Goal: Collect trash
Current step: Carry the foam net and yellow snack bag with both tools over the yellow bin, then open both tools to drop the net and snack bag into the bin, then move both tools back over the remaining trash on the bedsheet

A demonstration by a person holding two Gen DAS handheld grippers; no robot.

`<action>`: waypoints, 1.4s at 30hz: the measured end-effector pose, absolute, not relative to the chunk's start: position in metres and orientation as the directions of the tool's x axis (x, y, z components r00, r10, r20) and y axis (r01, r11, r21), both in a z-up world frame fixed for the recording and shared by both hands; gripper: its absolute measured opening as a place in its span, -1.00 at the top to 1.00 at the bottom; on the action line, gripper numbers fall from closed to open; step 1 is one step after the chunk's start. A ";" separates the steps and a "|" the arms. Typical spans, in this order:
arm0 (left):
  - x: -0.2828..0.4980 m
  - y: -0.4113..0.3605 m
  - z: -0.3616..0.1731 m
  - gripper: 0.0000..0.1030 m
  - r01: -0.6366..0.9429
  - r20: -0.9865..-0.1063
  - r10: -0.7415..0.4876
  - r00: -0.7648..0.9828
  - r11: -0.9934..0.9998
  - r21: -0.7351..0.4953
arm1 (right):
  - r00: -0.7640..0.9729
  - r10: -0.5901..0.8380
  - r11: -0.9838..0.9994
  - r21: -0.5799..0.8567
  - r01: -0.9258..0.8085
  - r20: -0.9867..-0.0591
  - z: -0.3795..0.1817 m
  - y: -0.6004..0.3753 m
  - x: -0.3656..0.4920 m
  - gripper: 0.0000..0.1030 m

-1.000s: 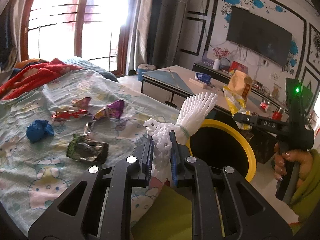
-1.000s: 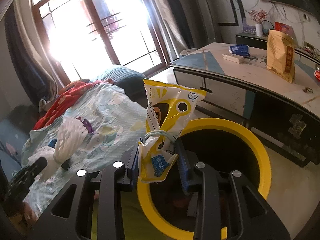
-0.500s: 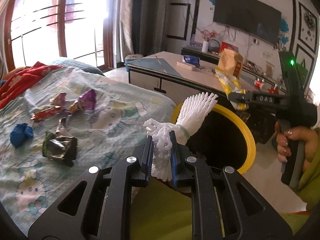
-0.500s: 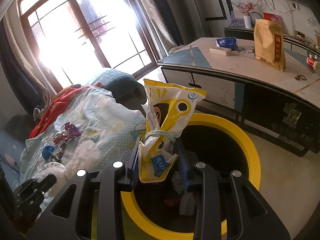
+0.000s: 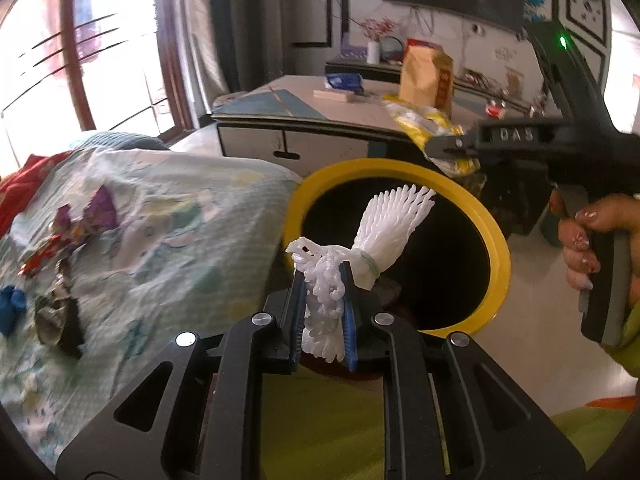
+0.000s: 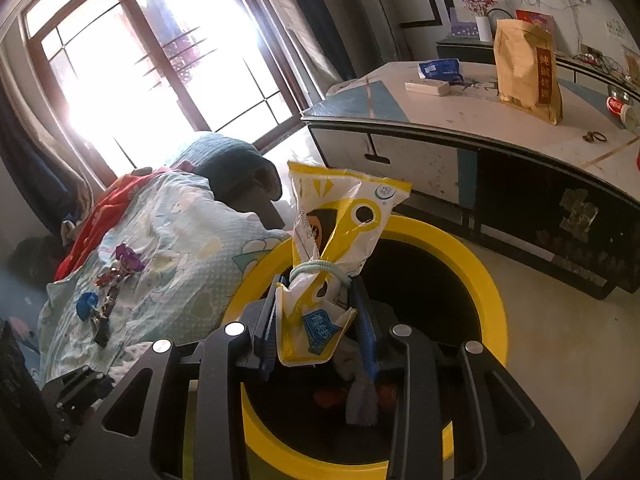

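left tool [image 5: 323,280]: foam net [image 5: 384,228] | right tool [image 6: 320,300]: snack bag [image 6: 340,232] | bin [image 6: 472,256]

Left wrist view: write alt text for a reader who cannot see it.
The left gripper clamps a white foam fruit net over a yellow-rimmed trash bin. Beside it, the right gripper holds a yellow snack bag; wrappers lie on the bed.

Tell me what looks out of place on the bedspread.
Crumpled wrappers lie scattered on the pale patterned bedspread: a purple foil wrapper, a red one, a dark crushed packet and a blue wad. It is litter on bedding, not yet in the yellow-rimmed bin.
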State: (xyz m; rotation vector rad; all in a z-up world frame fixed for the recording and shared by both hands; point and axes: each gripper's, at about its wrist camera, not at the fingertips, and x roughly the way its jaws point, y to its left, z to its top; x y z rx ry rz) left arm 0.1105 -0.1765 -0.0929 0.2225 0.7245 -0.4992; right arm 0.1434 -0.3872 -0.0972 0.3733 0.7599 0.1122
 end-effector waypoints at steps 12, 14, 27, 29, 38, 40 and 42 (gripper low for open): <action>0.116 -0.215 -0.109 0.77 0.602 -0.725 -0.381 0.573 0.797 0.058 | 0.715 0.247 0.912 0.405 0.056 -0.654 -0.106 -0.401 0.146 0.37; 0.118 -0.221 -0.110 0.76 0.613 -0.727 -0.388 0.567 0.788 0.057 | 0.715 0.248 0.910 0.410 0.059 -0.653 -0.106 -0.403 0.146 0.32; 0.114 -0.208 -0.098 -0.76 0.575 -0.670 -0.430 0.605 0.818 -0.006 | 0.739 0.203 0.902 0.416 0.114 -0.643 -0.100 -0.413 0.144 -0.18; 0.115 -0.200 -0.095 -0.79 0.554 -0.659 -0.437 0.612 0.832 -0.037 | 0.741 0.201 0.904 0.412 0.112 -0.641 -0.099 -0.411 0.144 -0.22; 0.117 -0.172 -0.076 -0.79 0.469 -0.607 -0.420 0.674 0.879 -0.087 | 0.764 0.187 0.917 0.389 0.090 -0.618 -0.087 -0.401 0.139 -0.33; 0.116 -0.167 -0.073 -0.79 0.454 -0.600 -0.412 0.686 0.887 -0.090 | 0.765 0.191 0.920 0.385 0.080 -0.615 -0.085 -0.398 0.139 -0.34; 0.116 -0.163 -0.070 -0.79 0.441 -0.594 -0.406 0.695 0.893 -0.094 | 0.767 0.192 0.922 0.380 0.072 -0.612 -0.083 -0.394 0.138 -0.35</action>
